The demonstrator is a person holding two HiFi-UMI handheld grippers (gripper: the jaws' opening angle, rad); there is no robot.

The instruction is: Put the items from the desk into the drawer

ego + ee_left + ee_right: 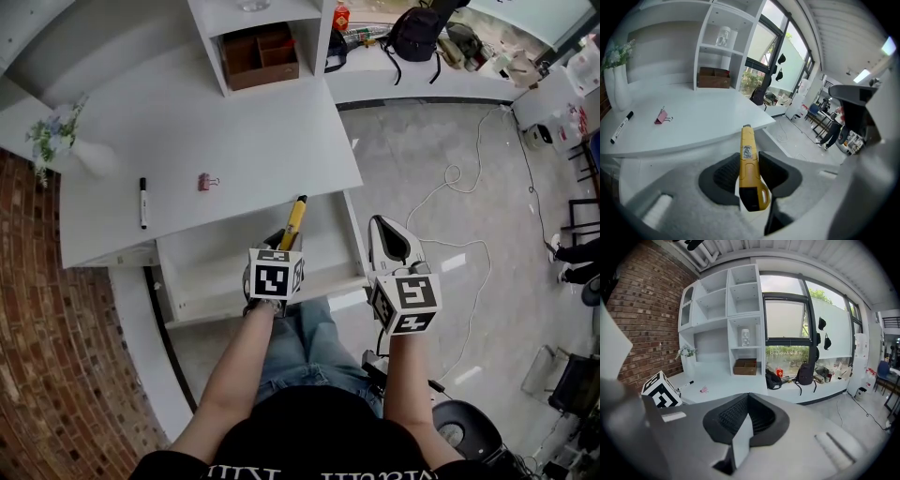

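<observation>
My left gripper [284, 240] is shut on a yellow utility knife [295, 219], which sticks out forward over the open white drawer [220, 267]. In the left gripper view the knife [749, 161] lies clamped between the two black pads, its tip toward the desk edge. A black marker pen [142, 202] and a pink binder clip [204, 181] lie on the white desk [253, 141]; the pen [621, 126] and the clip [662, 116] also show in the left gripper view. My right gripper [381, 225] hangs to the right of the drawer, shut with nothing in it.
A white vase with flowers [58, 139] stands at the desk's left end. A shelf unit with a brown box [261, 56] rises at the back. A brick wall [47, 328] runs along the left. Cables [469, 187] lie on the floor to the right.
</observation>
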